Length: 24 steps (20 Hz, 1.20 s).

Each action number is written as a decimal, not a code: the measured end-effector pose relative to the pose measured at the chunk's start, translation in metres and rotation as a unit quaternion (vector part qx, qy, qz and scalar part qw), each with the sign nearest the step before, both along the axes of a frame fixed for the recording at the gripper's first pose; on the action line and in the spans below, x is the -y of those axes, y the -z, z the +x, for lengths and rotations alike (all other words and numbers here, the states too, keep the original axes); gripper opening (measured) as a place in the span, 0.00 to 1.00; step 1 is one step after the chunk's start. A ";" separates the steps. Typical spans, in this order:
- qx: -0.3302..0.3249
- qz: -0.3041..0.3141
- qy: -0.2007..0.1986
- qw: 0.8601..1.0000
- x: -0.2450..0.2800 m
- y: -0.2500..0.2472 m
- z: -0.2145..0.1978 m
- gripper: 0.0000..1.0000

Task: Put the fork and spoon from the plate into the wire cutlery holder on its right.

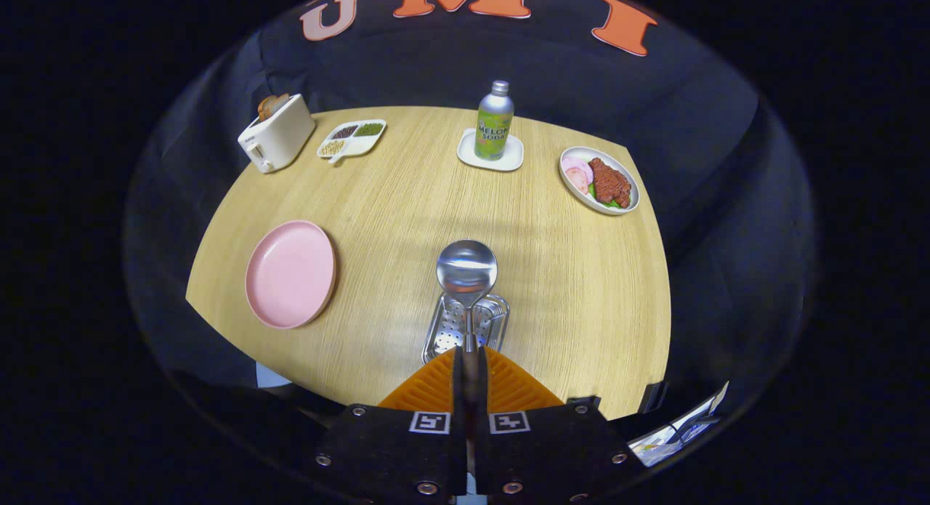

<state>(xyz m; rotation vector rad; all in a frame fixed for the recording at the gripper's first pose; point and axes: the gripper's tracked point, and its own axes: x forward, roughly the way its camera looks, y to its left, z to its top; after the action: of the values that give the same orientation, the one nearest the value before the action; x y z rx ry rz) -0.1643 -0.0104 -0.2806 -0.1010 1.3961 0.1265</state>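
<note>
My gripper [470, 356] is shut on the handle of a shiny metal spoon [466, 270], whose bowl points away from the fingers. Right under the spoon stands the perforated metal cutlery holder [447, 330], with fork tines [498, 314] showing inside its right part. The spoon hangs above the holder; whether it touches the holder I cannot tell. To the left of the holder lies the pink plate [290, 274], with nothing on it.
Along the far side of the wooden table [567, 272] stand a white toaster [277, 133] with bread, a divided snack tray [352, 138], a soda bottle [495, 122] on a white coaster and a dish of meat and ham [599, 179].
</note>
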 end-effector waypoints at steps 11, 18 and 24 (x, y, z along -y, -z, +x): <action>-0.130 0.002 -0.036 0.991 0.004 0.025 -0.037 0.06; -0.134 0.010 -0.011 0.991 0.002 0.047 -0.025 0.09; -0.067 0.045 0.046 0.996 -0.001 0.035 0.008 0.11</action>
<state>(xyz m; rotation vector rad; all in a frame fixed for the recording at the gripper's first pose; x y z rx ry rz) -0.1565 -0.0094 -0.3160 0.0464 1.5236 0.1212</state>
